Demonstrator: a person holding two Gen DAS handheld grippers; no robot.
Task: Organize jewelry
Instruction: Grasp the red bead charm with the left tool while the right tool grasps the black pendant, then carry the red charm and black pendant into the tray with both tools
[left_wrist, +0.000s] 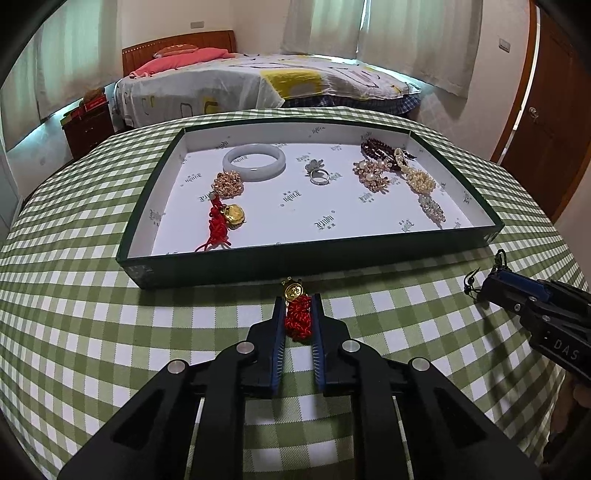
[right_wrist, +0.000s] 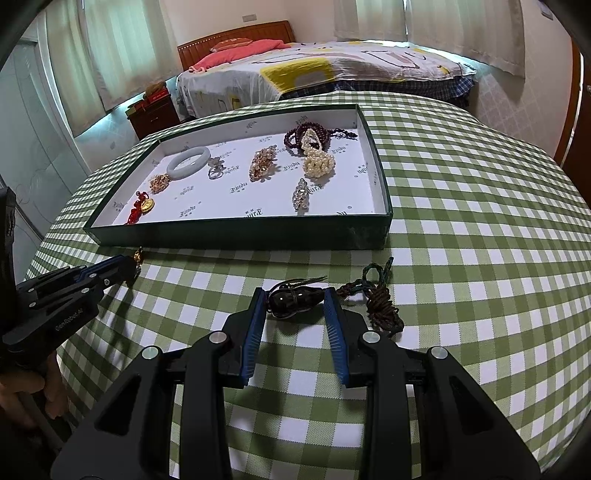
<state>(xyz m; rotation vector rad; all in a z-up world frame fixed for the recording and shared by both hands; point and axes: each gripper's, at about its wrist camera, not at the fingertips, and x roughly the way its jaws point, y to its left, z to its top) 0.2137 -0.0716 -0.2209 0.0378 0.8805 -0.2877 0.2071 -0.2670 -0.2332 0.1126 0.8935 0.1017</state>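
Note:
A dark green tray with a white floor holds a pale jade bangle, a silver ring, brooches, a pearl piece, dark beads and a red-knot gold charm. My left gripper is shut on a second red-knot gold charm, low over the cloth just before the tray's front wall. My right gripper is open around a dark gourd pendant that lies on the cloth, its brown cord trailing to the right. The pads do not touch it.
The table carries a green-and-white checked cloth. A bed stands behind the table, with a small red cabinet at its left. A wooden door is at the right.

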